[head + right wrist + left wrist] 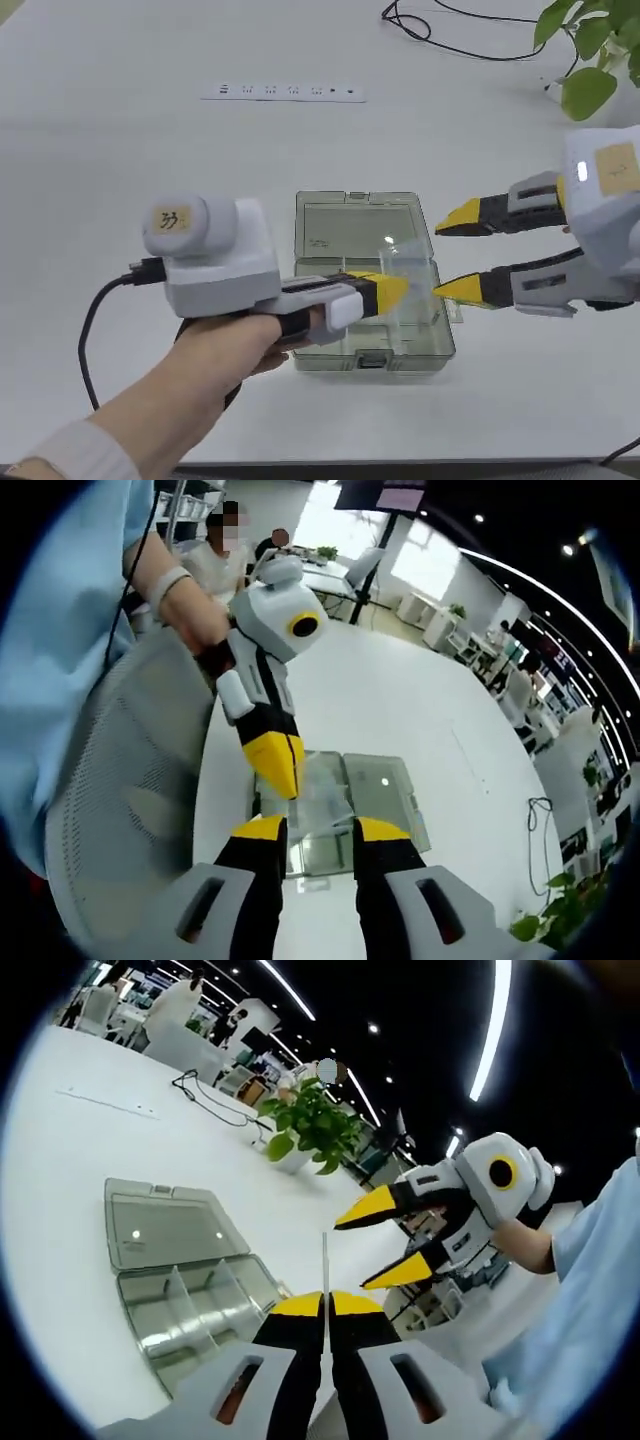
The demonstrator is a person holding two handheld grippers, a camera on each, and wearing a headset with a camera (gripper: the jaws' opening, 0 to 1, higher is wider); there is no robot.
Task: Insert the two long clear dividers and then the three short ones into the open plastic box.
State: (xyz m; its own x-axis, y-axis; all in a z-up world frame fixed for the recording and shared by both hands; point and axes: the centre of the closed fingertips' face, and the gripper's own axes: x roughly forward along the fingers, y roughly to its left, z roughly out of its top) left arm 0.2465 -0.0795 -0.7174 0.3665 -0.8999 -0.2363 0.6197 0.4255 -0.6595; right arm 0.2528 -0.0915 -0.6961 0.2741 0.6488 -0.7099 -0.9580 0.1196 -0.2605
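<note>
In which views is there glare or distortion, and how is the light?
Head view: soft, even light, one small glare spot on the box lid. Left gripper view: strong fisheye curving of the table, ceiling lights streaked. Right gripper view: window overexposed, clear divider faint.

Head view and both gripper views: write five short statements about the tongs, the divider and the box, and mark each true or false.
1. The left tongs are shut on a clear divider. True.
2. The right tongs are clamped on the box's edge. False: their jaws stand apart, holding nothing, beside the box.
3. The plastic box has its lid closed. False: the lid lies open behind it.
4. A green plant stands at the table's far right corner. True.
5. The box holds no dividers. False: the left gripper view shows fitted dividers inside it.
</note>
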